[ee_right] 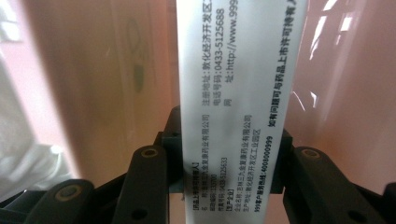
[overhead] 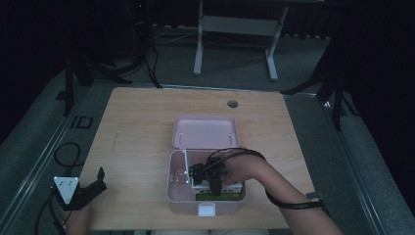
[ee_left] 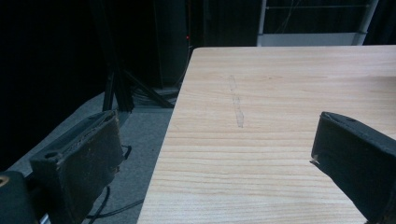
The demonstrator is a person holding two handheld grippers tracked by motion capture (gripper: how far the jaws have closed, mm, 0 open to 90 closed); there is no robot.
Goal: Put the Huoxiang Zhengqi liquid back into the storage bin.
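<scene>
A pink storage box (overhead: pixel 172 195) stands open near the table's front edge, with its lid (overhead: pixel 205 131) folded back flat behind it. My right gripper (overhead: pixel 199 174) reaches down into the box from the right. In the right gripper view, my right gripper (ee_right: pixel 226 140) is shut on a white medicine carton (ee_right: pixel 238 84) with black print, and the pink inner walls lie close around it. My left gripper (overhead: pixel 99 178) rests at the table's front left corner. In the left gripper view, my left gripper (ee_left: pixel 217 123) stands open over bare wood.
A green and white packet (overhead: pixel 220 196) lies in the pink box near its front wall. The wooden table (overhead: pixel 137 127) has a round cable hole (overhead: pixel 232 104) at the back. Cables (overhead: pixel 68 152) lie on the floor to the left, and a desk frame (overhead: pixel 235 29) stands behind.
</scene>
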